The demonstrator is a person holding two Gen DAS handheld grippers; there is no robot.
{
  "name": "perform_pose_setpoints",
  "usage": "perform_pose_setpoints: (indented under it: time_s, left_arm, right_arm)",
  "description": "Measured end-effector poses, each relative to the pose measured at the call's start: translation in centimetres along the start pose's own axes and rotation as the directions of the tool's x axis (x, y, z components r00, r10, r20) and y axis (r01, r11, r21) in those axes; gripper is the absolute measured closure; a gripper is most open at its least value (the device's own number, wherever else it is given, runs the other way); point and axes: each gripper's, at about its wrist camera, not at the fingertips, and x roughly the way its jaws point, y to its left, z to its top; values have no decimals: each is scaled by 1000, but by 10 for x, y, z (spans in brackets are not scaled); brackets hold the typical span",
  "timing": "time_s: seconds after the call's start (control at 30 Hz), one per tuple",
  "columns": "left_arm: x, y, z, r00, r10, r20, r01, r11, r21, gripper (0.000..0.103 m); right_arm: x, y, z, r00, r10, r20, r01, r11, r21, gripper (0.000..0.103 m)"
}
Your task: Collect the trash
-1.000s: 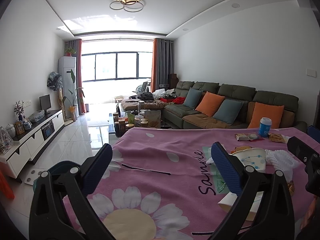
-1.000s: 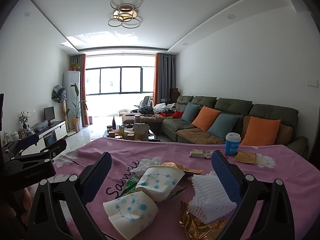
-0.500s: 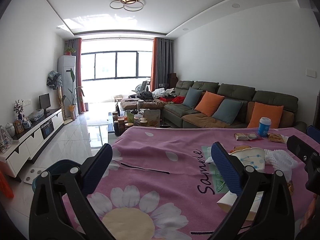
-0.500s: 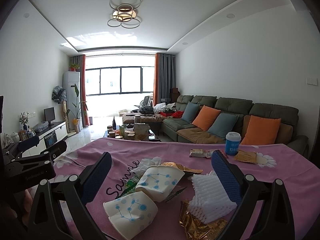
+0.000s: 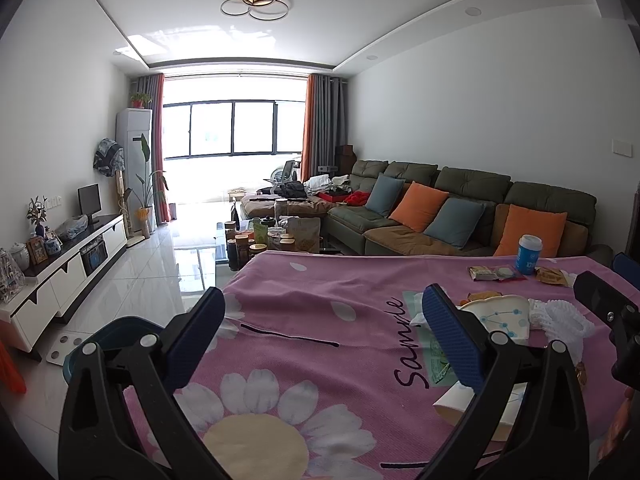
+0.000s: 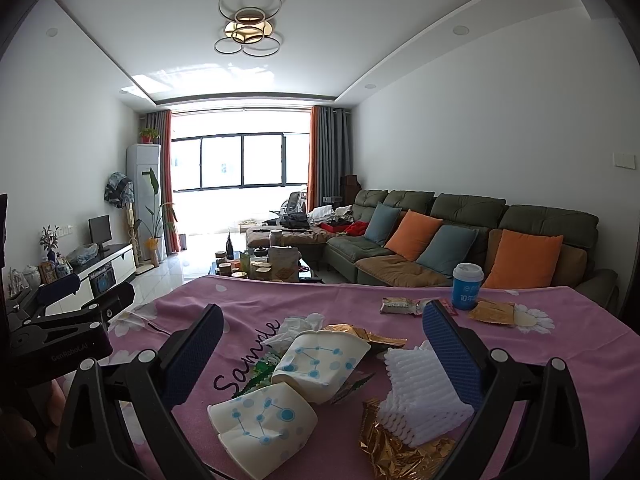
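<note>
Both tongs are spread and empty: left tongs [image 5: 324, 340] over bare pink worktop [image 5: 320, 288], right tongs [image 6: 324, 354] over crushed paper cups [image 6: 316, 364], white foam netting [image 6: 420, 392] and gold wrapper [image 6: 396, 448]; blue cup [image 6: 466, 286] far right.

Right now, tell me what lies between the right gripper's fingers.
In the right wrist view, two crushed paper cups and a white foam net lie between the open right gripper fingers.

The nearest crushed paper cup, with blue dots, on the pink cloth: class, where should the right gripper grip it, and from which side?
Grip the crushed paper cup across its flattened middle, coming from above with the open right gripper. It lies squashed on its side, so a jaw either side should close on the thin body.
</note>
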Motion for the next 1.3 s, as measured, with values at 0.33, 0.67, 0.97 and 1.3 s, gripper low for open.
perform_pose_setpoints:
  time_s: [0.33,0.67,0.97,1.3]
  left_arm:
    - [3,9,-8,1000,-2,-1,2,1000,1,6]
    - [3,10,-10,1000,-2,-1,2,1000,0,6]
    - [2,9,-12,1000,-2,-7,2,1000,-1,6]
    - [4,7,-15,999,-18,-29,18,1000,1,6]
  right_arm:
    - [0,-1,0,1000,1,0,-1,1000,1,7]
    - [2,0,0,1000,4,-3,-4,1000,2,7]
    - [2,0,0,1000,4,-5,-4,1000,3,7]
    - [5,1,-2,1000,11,-15,-11,1000,7,7]
